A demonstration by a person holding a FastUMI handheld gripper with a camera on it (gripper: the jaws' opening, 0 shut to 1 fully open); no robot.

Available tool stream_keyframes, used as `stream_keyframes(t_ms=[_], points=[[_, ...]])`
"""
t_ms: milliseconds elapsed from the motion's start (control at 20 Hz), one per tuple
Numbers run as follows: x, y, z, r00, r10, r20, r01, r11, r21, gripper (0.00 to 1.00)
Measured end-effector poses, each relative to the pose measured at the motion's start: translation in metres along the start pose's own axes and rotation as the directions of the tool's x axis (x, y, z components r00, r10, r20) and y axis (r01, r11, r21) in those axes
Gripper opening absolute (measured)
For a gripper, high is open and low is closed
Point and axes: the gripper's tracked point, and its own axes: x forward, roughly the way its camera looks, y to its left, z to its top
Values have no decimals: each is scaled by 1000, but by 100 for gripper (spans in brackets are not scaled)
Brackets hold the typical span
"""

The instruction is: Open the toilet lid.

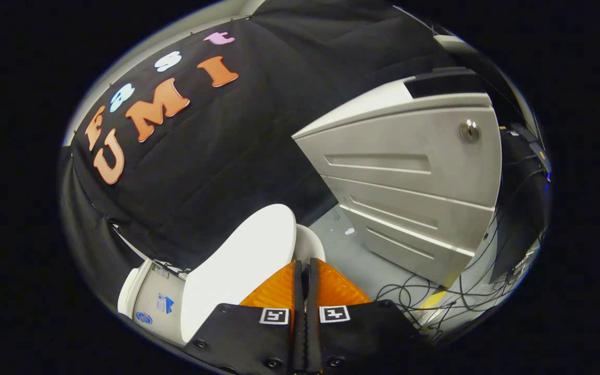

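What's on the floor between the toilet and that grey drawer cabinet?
In the gripper view, bare grey floor with small white scraps separates the toilet lid from the cabinet. The cables lie nearer, beside the shut tongs.

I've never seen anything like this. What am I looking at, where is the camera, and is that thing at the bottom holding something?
The camera rides on a hand-held gripper that a person carries, and it looks forward along its two fingers, the ribbed wedges at the bottom. The wide lens bends everything into a round, tilted picture. The fingers are pressed together with nothing between them. Just ahead of them is a white toilet: its lid looks raised, and the rim of the seat peeks out beside it. The tank sits behind the lid. Beyond the fingers stands a grey drawer cabinet with a lock, and loose cables lie on the floor beside it.
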Motion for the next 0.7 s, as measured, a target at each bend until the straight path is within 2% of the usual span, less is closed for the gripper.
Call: stream_keyframes(t_ms=[150,300,500,600,700], points=[[-16,41,26,998,43,54,-33,985,-167,8],[-35,87,54,991,86,103,-61,972,-227,8],[-52,134,71,988,81,135,-23,921,-389,8],[-63,158,76,986,95,137,-33,916,-400,8],[-78,191,85,977,150,151,-78,912,-402,8]])
